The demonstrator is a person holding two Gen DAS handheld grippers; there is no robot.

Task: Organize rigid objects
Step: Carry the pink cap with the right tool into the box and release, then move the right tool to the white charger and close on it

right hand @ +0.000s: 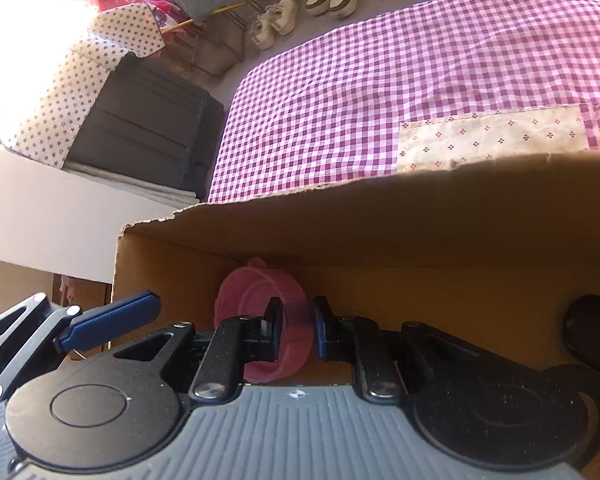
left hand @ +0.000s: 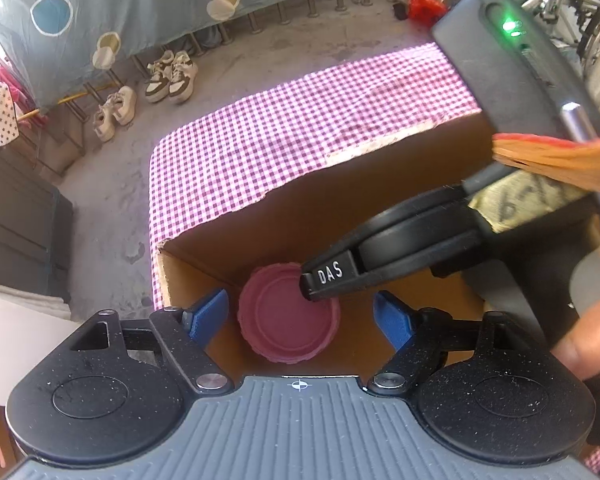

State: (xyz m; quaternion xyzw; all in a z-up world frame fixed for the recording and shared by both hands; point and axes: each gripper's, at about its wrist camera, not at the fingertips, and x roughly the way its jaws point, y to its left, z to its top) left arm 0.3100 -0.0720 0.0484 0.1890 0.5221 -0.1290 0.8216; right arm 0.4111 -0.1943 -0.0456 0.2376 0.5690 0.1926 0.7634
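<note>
A round pink plastic lid sits inside an open cardboard box, hollow side up, near the box's left corner. My left gripper hovers over it, open and empty, one blue pad on each side of the lid. My right gripper reaches in from the right and meets the lid's rim. In the right wrist view the right gripper is closed on the rim of the pink lid, one finger inside and one outside. The left gripper's blue finger shows at the left.
The box stands on a purple-and-white checked cloth with a beige patch. Beyond the cloth's edge are a grey floor, pairs of sneakers, a dark crate and a hanging spotted sheet.
</note>
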